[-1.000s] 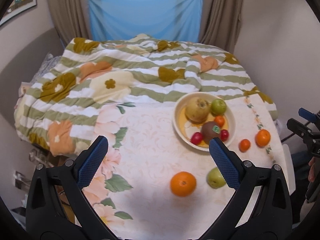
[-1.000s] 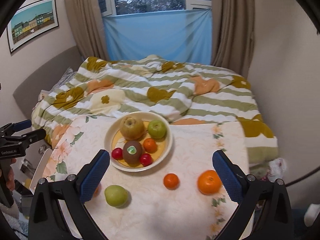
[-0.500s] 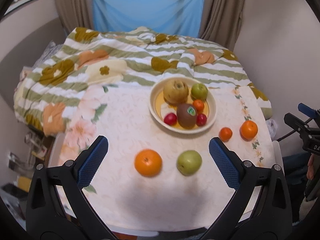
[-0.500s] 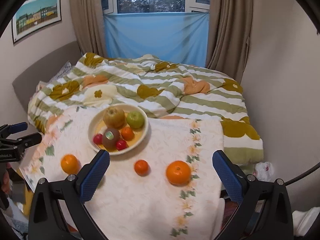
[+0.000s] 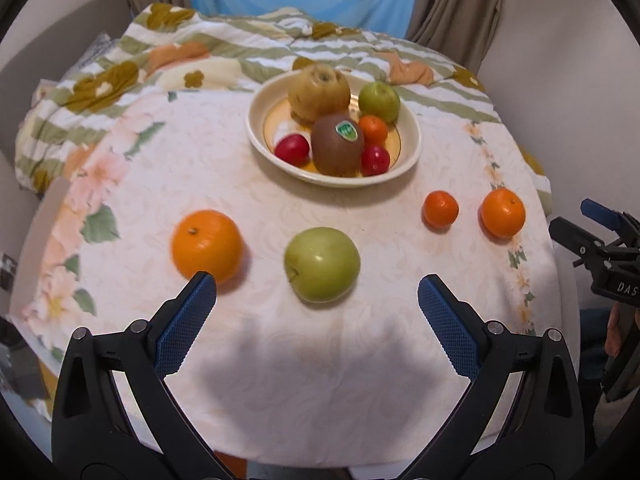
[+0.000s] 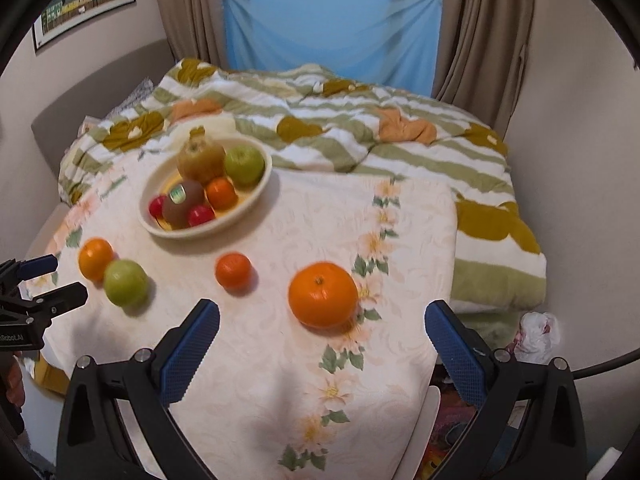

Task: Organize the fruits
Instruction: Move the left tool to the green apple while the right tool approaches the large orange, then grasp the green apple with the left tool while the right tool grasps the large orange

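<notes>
Four loose fruits: these are lying on the cream floral tablecloth (image 5: 224, 168) of the desk, all outside the cream round ceramic bowl (image 5: 412, 148).
Bowl: it is sitting toward the far side of the desk, next to the green-striped flowered quilt (image 6: 360, 136), and is holding a large yellow-brown pear-like fruit (image 5: 319, 92), a small green apple (image 5: 379, 101), a brown kiwi with a green sticker (image 5: 337, 146), a small orange mandarin (image 5: 373, 129) and two small red fruits (image 5: 292, 149).
Large green apple: the big round green apple (image 5: 322, 264) is lying on the near side of the bowl, well apart from it.
Left orange: the big round orange (image 5: 207, 246) is resting near the apple, on the near left of the bowl.
Small mandarin: the small loose mandarin (image 5: 440, 209) is sitting to the near right of the bowl.
Right orange: the medium round orange (image 5: 503, 212) is lying just beside that mandarin, farther from the bowl.
Left tongs: the left black tongs with blue pads (image 5: 316, 294) are hanging spread wide, gripping nothing, with the large green apple lined up between the pads and just beyond them.
Right tongs: the right black tongs with blue pads (image 6: 322, 322) are also gaping wide and empty, with the medium orange lying between the pads and slightly ahead of them.
</notes>
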`<state>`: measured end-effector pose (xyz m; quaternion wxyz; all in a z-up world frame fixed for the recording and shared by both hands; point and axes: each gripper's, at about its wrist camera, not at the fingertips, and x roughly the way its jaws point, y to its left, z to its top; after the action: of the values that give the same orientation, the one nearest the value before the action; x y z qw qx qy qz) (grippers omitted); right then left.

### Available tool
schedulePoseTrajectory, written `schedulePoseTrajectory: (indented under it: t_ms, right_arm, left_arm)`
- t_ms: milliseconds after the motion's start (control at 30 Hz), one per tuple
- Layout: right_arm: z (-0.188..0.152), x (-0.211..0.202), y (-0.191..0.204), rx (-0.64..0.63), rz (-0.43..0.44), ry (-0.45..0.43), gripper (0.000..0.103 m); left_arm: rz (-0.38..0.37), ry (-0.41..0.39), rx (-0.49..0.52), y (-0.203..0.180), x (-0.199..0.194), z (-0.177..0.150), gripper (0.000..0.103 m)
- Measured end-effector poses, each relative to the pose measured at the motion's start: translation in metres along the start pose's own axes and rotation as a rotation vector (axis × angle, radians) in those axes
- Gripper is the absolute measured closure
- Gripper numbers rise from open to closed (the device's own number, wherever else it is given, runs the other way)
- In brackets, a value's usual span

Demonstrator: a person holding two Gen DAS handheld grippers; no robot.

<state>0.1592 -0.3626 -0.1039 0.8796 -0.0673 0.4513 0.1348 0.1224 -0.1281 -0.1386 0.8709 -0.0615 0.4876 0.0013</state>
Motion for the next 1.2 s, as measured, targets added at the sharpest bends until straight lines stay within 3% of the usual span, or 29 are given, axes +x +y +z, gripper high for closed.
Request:
schedulePoseTrajectory:
  t_ms: [200,333,567,700,1200]
  right_arm:
    - [-0.007,0.027,-0.008,0.010,0.017,0.054,0.000]
    - [-0.008,0.039,-0.009,-0.002,0.022,0.080,0.001]
    - [-0.006,0.051,-0.009,-0.015,0.044,0.101,0.001]
    - [-0.001,0.058,-0.011,-0.010,0.053,0.109,0.002]
    - [0.011,0.088,-0.007,-0.033,0.058,0.160,0.034]
  left_arm:
    - [-0.011,0.033,-0.019,-0.001,0.029,0.001,0.001]
    - [-0.014,0.073,-0.022,-0.001,0.048,0.003,0.016]
    - [0.039,0.115,-0.017,-0.002,0.067,0.003,0.026]
    - [0.017,0.131,-0.042,0.001,0.072,0.004,0.037]
    - [0.011,0.126,-0.025,0.000,0.069,0.000,0.039]
